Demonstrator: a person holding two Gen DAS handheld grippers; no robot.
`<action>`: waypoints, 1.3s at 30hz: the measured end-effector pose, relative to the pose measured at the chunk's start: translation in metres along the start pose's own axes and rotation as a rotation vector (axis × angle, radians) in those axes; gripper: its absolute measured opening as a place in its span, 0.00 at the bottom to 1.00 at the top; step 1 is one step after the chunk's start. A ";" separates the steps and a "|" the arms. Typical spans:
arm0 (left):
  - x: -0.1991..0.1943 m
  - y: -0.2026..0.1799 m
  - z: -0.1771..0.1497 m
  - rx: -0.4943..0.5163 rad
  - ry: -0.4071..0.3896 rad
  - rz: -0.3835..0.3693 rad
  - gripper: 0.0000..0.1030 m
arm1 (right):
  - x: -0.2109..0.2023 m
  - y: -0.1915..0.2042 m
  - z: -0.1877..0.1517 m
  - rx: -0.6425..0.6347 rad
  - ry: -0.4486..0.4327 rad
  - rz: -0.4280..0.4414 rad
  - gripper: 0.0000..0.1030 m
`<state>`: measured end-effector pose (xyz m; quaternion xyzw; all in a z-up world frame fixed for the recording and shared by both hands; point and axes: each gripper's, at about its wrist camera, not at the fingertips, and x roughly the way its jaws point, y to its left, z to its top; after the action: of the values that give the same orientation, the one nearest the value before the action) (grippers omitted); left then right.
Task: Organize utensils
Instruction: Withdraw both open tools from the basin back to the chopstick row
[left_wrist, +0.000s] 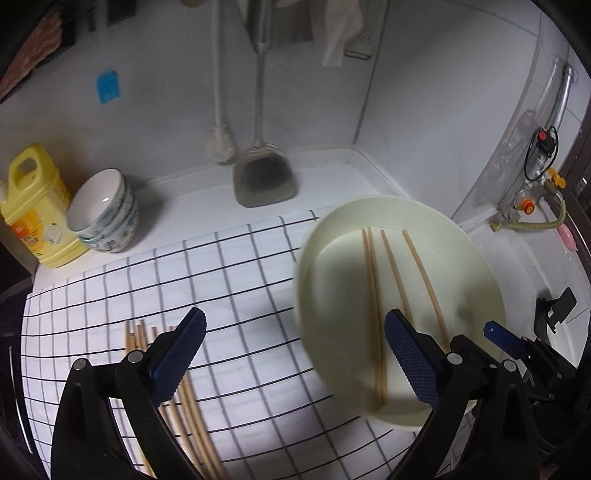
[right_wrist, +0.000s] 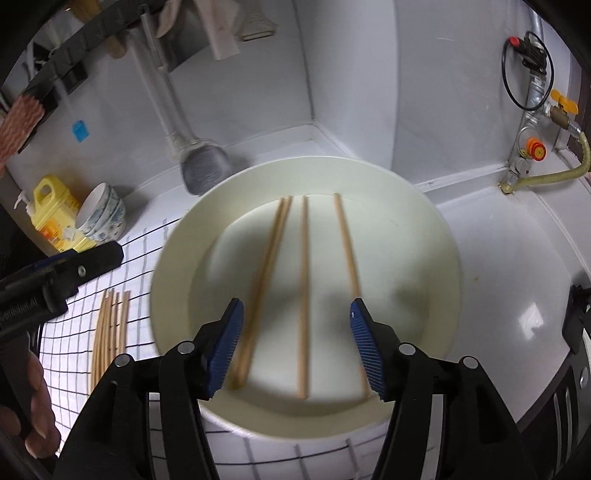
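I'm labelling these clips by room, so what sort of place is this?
Most likely a home kitchen counter in a tiled corner. A metal spatula hangs on the wall, stacked bowls sit beside a yellow detergent jug, and a gas valve with its hose is on the right wall.

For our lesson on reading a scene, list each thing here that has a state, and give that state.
left gripper: open, empty
right gripper: open, empty
cream plate: upright, holds four chopsticks
chopsticks in plate: lying flat, two touching
loose chopsticks: bundled on checked cloth
bowls: stacked, tilted
yellow jug: upright
spatula: hanging
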<state>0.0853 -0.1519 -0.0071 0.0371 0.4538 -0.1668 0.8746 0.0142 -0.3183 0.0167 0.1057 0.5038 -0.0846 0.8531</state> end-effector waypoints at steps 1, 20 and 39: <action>-0.004 0.005 -0.001 -0.003 -0.004 0.002 0.93 | -0.003 0.007 -0.002 -0.005 0.000 0.000 0.56; -0.059 0.149 -0.061 -0.108 -0.029 0.076 0.93 | -0.022 0.146 -0.050 -0.113 0.013 0.035 0.61; -0.029 0.224 -0.149 -0.224 0.077 0.121 0.93 | 0.019 0.188 -0.108 -0.183 0.055 0.067 0.63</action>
<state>0.0261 0.0990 -0.0905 -0.0272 0.4997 -0.0605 0.8636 -0.0201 -0.1093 -0.0331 0.0464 0.5288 -0.0066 0.8475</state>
